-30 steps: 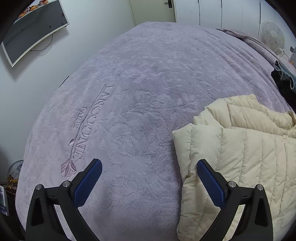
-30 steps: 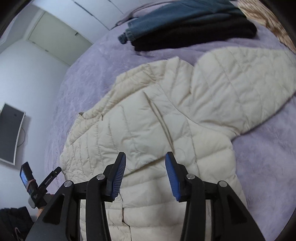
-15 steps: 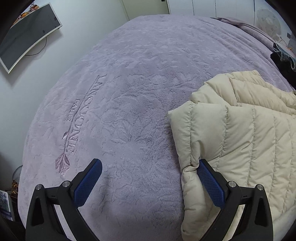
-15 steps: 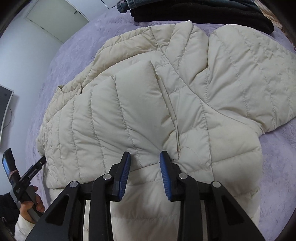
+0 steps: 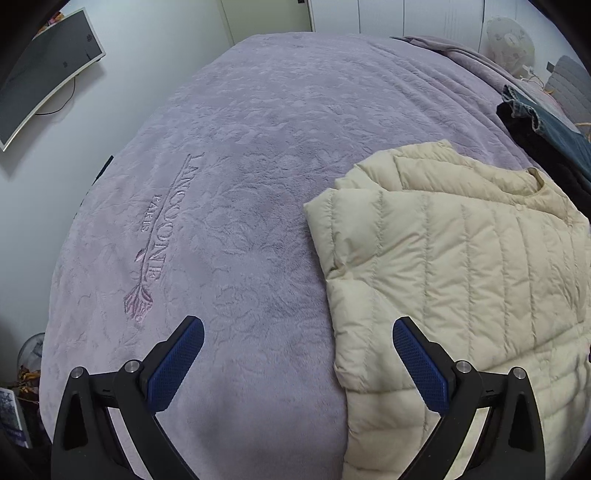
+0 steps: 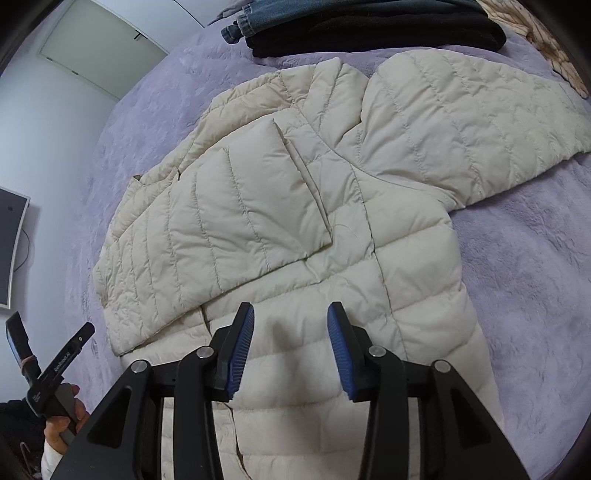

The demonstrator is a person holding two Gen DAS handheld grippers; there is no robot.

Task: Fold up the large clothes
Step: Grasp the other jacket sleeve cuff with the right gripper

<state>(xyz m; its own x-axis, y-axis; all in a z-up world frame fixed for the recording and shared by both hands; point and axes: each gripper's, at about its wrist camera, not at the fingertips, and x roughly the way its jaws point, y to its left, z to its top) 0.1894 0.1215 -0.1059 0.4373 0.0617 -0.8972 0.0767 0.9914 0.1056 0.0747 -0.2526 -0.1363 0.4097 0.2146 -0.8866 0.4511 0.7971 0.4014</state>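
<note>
A cream quilted down jacket (image 6: 332, 192) lies flat on a purple bedspread (image 6: 524, 266). Its left sleeve (image 6: 236, 210) is folded across the chest; the right sleeve (image 6: 465, 122) spreads out to the far right. My right gripper (image 6: 290, 336) is open and empty, hovering over the jacket's lower body. In the left wrist view the jacket (image 5: 461, 266) fills the right side. My left gripper (image 5: 298, 363) is wide open and empty, over the bedspread (image 5: 240, 184) at the jacket's folded left edge. The left gripper also shows in the right wrist view (image 6: 48, 354), held in a hand.
Folded black and blue clothes (image 6: 369, 22) lie at the far side of the bed, also seen in the left wrist view (image 5: 546, 133). A wall-mounted screen (image 5: 40, 74) hangs left of the bed. Cupboard doors (image 5: 406, 16) stand beyond the bed.
My right gripper closed down close to the jacket half a second ago, then opened wider and pulled back. My left gripper drifted along the jacket's left edge, staying wide open.
</note>
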